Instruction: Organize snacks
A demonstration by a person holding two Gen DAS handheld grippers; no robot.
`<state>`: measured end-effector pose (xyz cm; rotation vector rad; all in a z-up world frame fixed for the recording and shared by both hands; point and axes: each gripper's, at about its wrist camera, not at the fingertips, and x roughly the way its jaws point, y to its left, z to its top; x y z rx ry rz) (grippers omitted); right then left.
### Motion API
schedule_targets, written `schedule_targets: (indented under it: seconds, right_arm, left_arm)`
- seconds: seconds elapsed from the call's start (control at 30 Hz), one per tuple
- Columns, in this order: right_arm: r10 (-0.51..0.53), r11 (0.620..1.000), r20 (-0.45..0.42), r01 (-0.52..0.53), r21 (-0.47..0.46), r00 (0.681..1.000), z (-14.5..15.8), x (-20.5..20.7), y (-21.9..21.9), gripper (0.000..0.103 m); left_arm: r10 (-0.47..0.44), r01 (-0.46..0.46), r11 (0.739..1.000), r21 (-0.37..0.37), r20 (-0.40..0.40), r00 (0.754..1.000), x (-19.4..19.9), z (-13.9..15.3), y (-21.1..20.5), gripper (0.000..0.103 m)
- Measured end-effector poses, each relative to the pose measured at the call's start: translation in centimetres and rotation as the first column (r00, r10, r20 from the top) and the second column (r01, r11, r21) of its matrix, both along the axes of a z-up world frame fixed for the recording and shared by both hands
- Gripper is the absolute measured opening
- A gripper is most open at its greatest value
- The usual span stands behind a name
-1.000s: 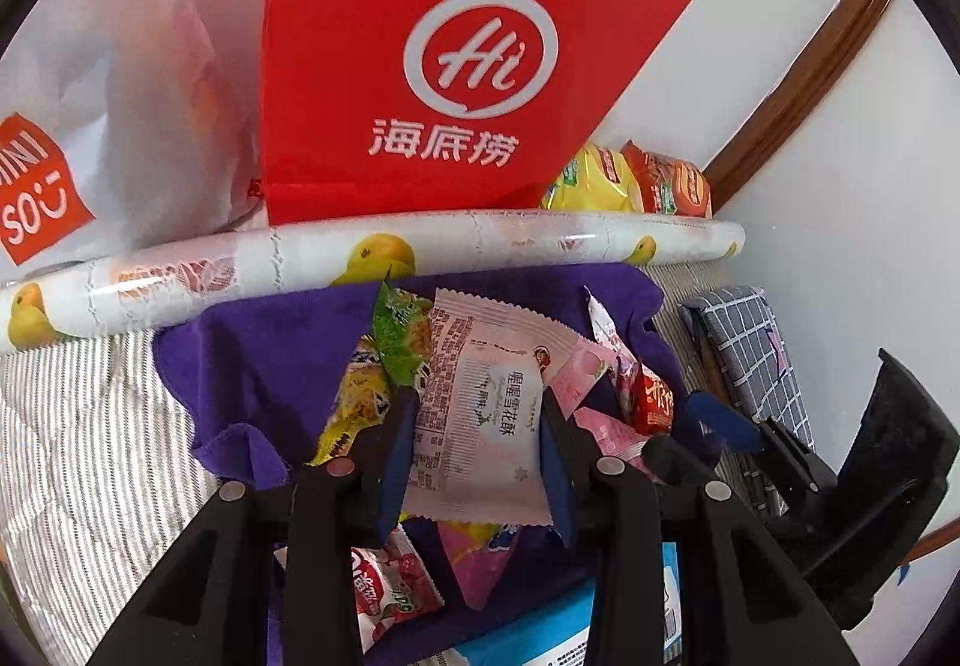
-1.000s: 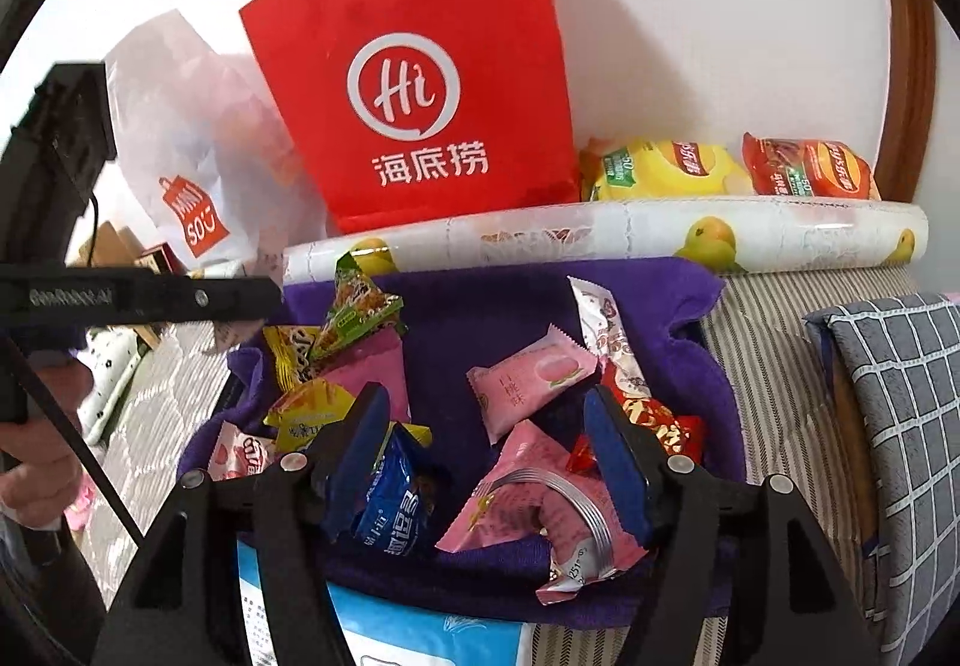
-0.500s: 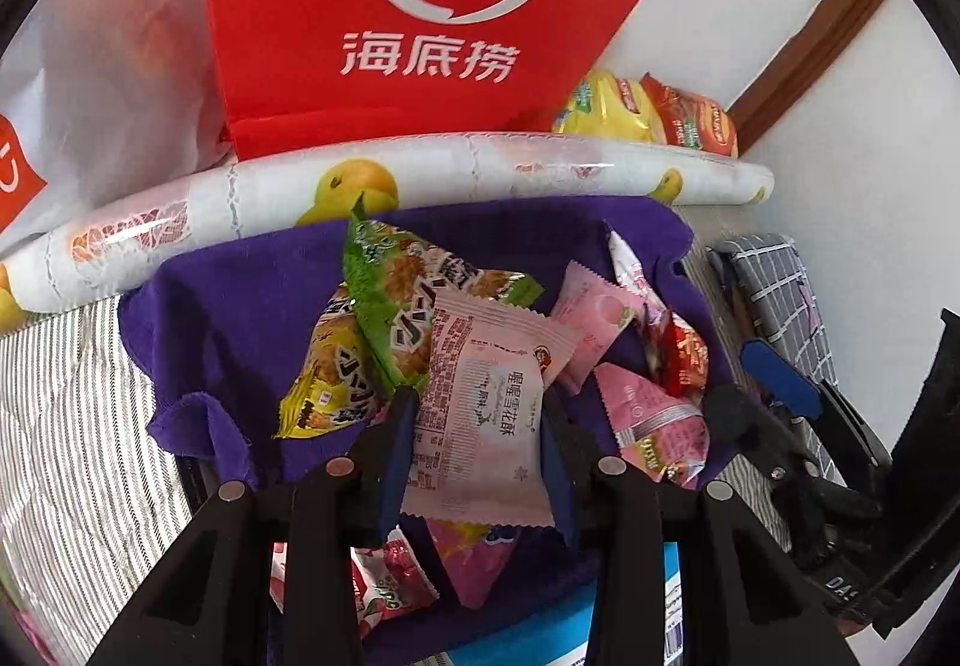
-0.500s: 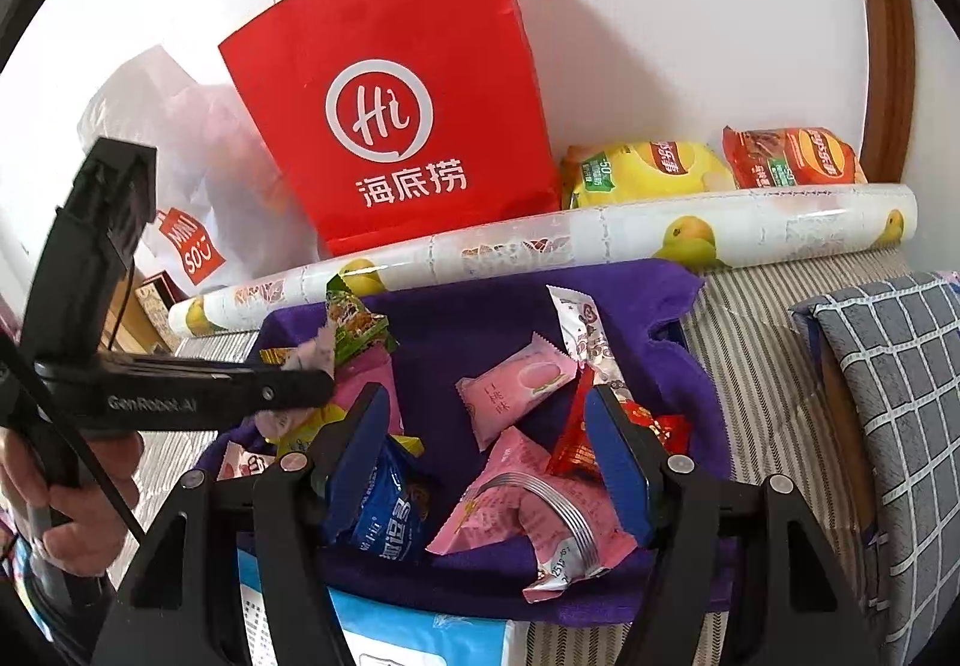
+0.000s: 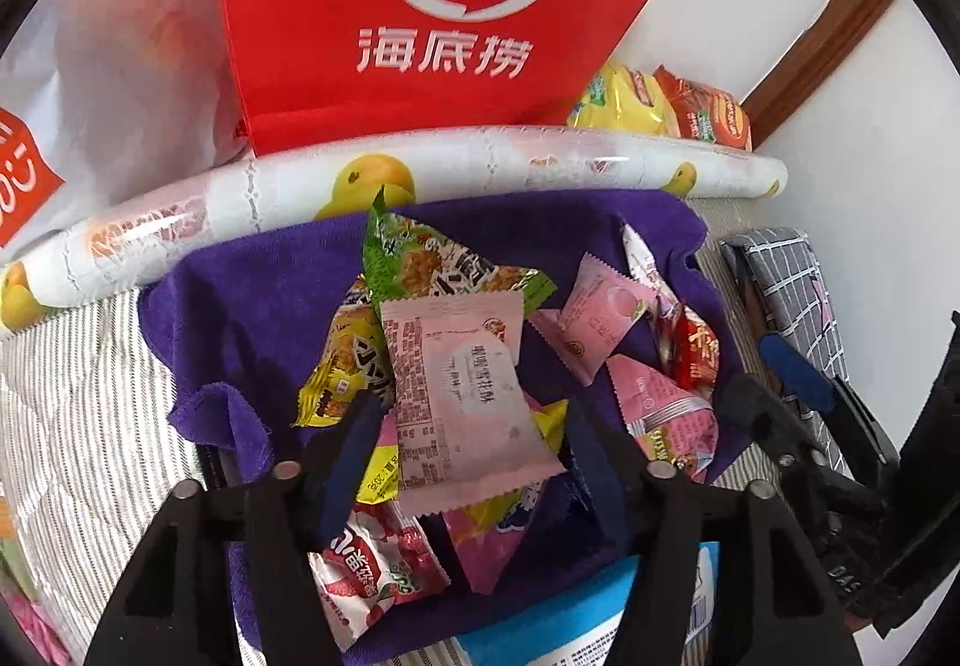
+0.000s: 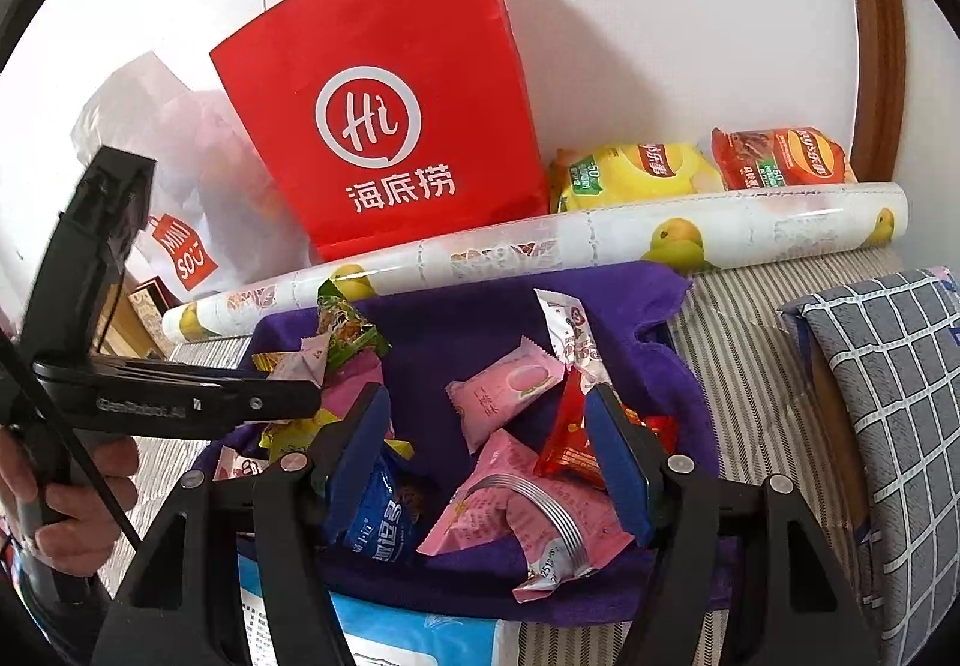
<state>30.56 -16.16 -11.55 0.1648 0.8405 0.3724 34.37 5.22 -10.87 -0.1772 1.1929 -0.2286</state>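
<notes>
Nearest the left wrist camera, the left gripper has its jaws opening, and the pale pink snack packet lies between them with neither pad pressing on it, resting on the heap of snacks. In the right wrist view, the right gripper hangs with its jaws spread and nothing pinched, a blue packet beside its pad at 7 o'clock and a pink ringed packet below them. A hand at 9 o'clock carries the left gripper's handle. All the snacks lie on a purple cloth: a green packet at 12 o'clock of the pink one, a peach-printed pink packet at 2 o'clock. Beyond the cloth runs a fruit-printed roll, then a red paper bag at 12 o'clock against the wall, with a yellow chip bag and a red chip bag to its right.
</notes>
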Motion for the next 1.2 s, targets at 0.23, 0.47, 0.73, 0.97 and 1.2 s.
schedule_targets:
  seconds: [0.23, 0.47, 0.73, 0.97, 1.2]
  right_arm:
    - [-0.030, 1.000, -0.025, 0.030, 0.006, 0.999, -0.1, -0.6, -0.6, 0.067]
    - [-0.084, 0.996, -0.057, 0.083, -0.007, 0.995, 1.3, -2.5, -1.8, 0.069]
    - [-0.099, 0.994, -0.036, 0.097, -0.045, 0.995, 4.5, -6.4, -2.7, 0.076]
    - [-0.100, 0.991, 0.007, 0.100, -0.084, 0.995, 6.1, -10.6, -2.5, 0.084]
    - [-0.123, 0.986, 0.050, 0.128, -0.106, 0.991, 8.0, -14.6, -3.0, 0.085]
  left_arm:
    - [-0.026, 0.029, 0.999, -0.043, 0.065, 0.998, -1.3, 2.7, 0.0, 0.071]
    - [-0.056, 0.066, 0.995, -0.073, 0.139, 0.989, -3.1, 5.2, -0.7, 0.071]
    - [-0.090, 0.097, 0.994, -0.041, 0.155, 0.984, -6.9, 5.7, -3.1, 0.076]
    - [-0.063, 0.057, 0.998, 0.033, 0.203, 0.977, -12.2, 6.3, -3.6, 0.084]
    - [0.020, -0.037, 0.998, 0.055, 0.277, 0.961, -17.1, 7.5, -3.2, 0.088]
